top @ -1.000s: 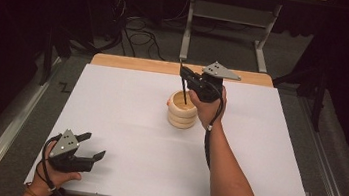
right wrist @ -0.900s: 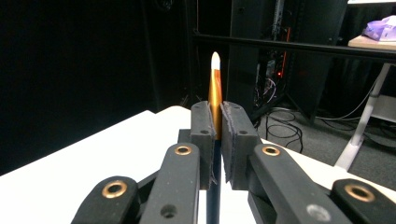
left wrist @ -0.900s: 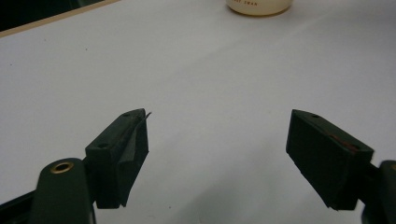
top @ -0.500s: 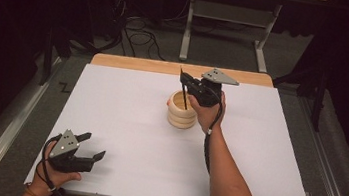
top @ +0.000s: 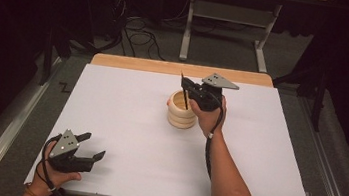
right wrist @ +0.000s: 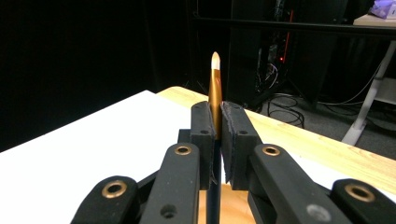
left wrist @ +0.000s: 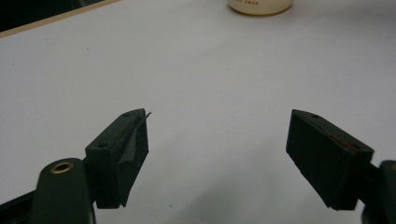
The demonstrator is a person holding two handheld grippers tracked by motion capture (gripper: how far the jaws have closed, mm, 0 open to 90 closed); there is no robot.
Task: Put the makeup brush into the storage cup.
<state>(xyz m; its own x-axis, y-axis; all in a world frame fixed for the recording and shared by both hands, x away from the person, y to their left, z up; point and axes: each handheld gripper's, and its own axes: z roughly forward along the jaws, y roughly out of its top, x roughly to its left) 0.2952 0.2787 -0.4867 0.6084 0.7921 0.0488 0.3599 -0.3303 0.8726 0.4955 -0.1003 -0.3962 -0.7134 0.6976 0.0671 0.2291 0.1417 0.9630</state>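
Your right hand-held gripper [top: 187, 86] clenches a brush [right wrist: 215, 88] upright, directly over the wooden cup [top: 181, 110]; lower it straight down. Your left hand-held gripper [top: 90, 147] rests released, well apart.

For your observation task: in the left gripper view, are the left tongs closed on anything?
No, the left tongs stand wide apart over the bare white table, nothing between them.

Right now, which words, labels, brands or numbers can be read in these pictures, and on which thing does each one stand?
Wooden holder: a short dark print near its foot, seen in the left gripper view, too blurred and cut off to read.
Brush in the right gripper: no print to be seen.
Left gripper: no readable text.
Table: no text.
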